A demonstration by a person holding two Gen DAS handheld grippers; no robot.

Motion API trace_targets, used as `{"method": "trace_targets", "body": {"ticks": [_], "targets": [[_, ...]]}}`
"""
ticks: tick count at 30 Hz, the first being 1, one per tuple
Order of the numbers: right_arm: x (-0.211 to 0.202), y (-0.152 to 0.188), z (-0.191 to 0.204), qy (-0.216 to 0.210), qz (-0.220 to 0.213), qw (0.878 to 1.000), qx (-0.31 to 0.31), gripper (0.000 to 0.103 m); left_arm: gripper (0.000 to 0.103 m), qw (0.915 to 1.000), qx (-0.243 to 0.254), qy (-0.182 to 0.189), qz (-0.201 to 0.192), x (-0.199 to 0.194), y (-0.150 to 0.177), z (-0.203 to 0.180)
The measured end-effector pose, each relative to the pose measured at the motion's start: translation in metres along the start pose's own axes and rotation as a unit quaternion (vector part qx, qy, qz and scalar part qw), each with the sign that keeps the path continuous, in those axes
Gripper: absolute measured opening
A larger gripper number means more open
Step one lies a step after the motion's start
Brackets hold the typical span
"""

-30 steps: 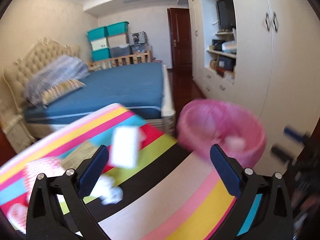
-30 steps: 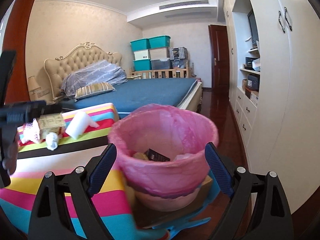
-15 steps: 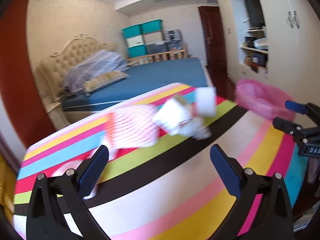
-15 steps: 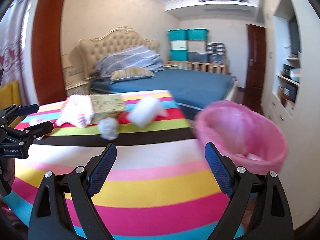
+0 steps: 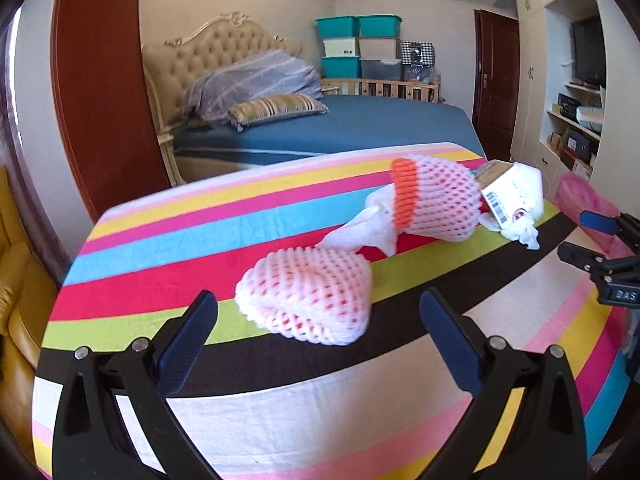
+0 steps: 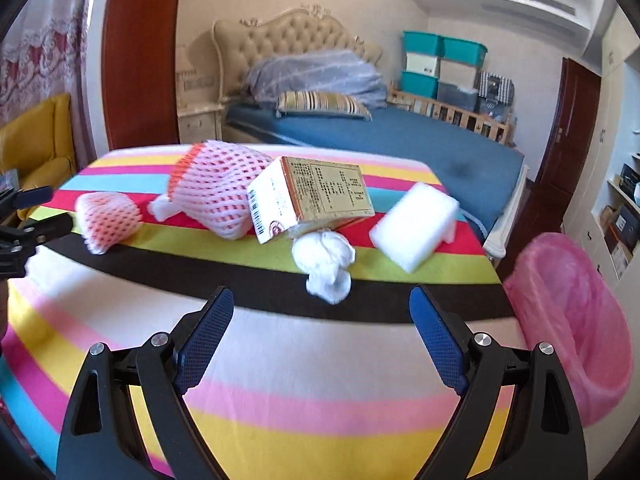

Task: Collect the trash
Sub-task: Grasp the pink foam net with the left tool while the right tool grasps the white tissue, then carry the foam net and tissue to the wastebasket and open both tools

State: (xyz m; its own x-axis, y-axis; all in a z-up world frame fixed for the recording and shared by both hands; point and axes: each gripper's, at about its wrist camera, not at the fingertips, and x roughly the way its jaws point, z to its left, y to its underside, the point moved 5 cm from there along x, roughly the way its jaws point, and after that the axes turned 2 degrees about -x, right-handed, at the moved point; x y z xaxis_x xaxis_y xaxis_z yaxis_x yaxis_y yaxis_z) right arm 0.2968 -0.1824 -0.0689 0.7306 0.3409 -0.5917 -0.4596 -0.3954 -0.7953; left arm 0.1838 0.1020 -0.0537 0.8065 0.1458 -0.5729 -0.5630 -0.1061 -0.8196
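Trash lies on a table with a striped cloth (image 5: 280, 420). My left gripper (image 5: 318, 340) is open and empty just short of a small pink foam net (image 5: 308, 292). Behind it lie a larger foam net with an orange band (image 5: 436, 204) and crumpled white paper (image 5: 360, 228). My right gripper (image 6: 320, 336) is open and empty, facing a crumpled white tissue (image 6: 326, 260). Beyond it sit a gold carton (image 6: 316, 196), a white foam block (image 6: 414, 224) and both foam nets (image 6: 220, 196). A bin with a pink liner (image 6: 568, 320) stands right of the table.
A bed with a blue cover (image 6: 400, 136) stands behind the table. A yellow armchair (image 6: 36, 140) is at the left. White wardrobes and shelves (image 5: 576, 92) line the right wall. The other gripper (image 5: 604, 264) shows at the left wrist view's right edge.
Both grippers have swung left from the pink bin toward the trash on the table. The left one now faces the small foam net, the right one the tissue.
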Motion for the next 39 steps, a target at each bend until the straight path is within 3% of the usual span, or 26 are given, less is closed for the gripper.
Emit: {"method": "trace_targets", "body": {"ticks": [5, 12, 13, 15, 16, 17, 21, 29, 35, 39], "targets": [[0.035, -0.018, 0.0, 0.01, 0.028, 0.999, -0.014, 0.084, 0.098, 0.9994, -0.012, 0.006, 0.032, 0.019, 0.004, 0.012], [0.073, -0.024, -0.005, -0.008, 0.075, 0.997, 0.014, 0.083, 0.098, 0.9966, -0.029, 0.016, 0.075, 0.055, -0.006, 0.011], [0.075, -0.023, -0.004, -0.016, 0.081, 0.996, 0.016, 0.08, 0.098, 0.9957, -0.034, 0.018, 0.084, 0.061, -0.006, 0.012], [0.073, -0.022, -0.003, -0.032, 0.079, 0.996, 0.015, 0.058, 0.097, 0.9946, -0.04, 0.02, 0.094, 0.068, -0.006, 0.01], [0.069, -0.021, -0.002, -0.037, 0.075, 0.996, 0.014, 0.035, 0.092, 0.9945, -0.044, 0.024, 0.092, 0.069, -0.004, 0.01], [0.066, -0.021, 0.002, -0.034, 0.071, 0.997, 0.014, 0.035, 0.081, 0.9947, -0.047, 0.028, 0.087, 0.068, -0.002, 0.008], [0.044, -0.01, 0.011, -0.047, 0.058, 0.997, 0.018, 0.032, 0.069, 0.9966, -0.032, 0.039, 0.065, 0.052, 0.003, 0.002], [-0.004, 0.013, 0.037, -0.085, 0.025, 0.996, 0.022, 0.032, 0.068, 0.9991, -0.013, 0.04, 0.012, 0.01, 0.017, -0.016], [-0.03, 0.021, 0.045, -0.086, -0.01, 0.996, 0.013, 0.032, 0.068, 0.9986, 0.003, 0.007, -0.053, -0.018, 0.017, -0.023], [-0.027, 0.03, 0.046, -0.085, -0.004, 0.996, 0.021, 0.032, 0.068, 0.9967, 0.001, -0.007, -0.081, -0.028, 0.017, -0.023]]}}
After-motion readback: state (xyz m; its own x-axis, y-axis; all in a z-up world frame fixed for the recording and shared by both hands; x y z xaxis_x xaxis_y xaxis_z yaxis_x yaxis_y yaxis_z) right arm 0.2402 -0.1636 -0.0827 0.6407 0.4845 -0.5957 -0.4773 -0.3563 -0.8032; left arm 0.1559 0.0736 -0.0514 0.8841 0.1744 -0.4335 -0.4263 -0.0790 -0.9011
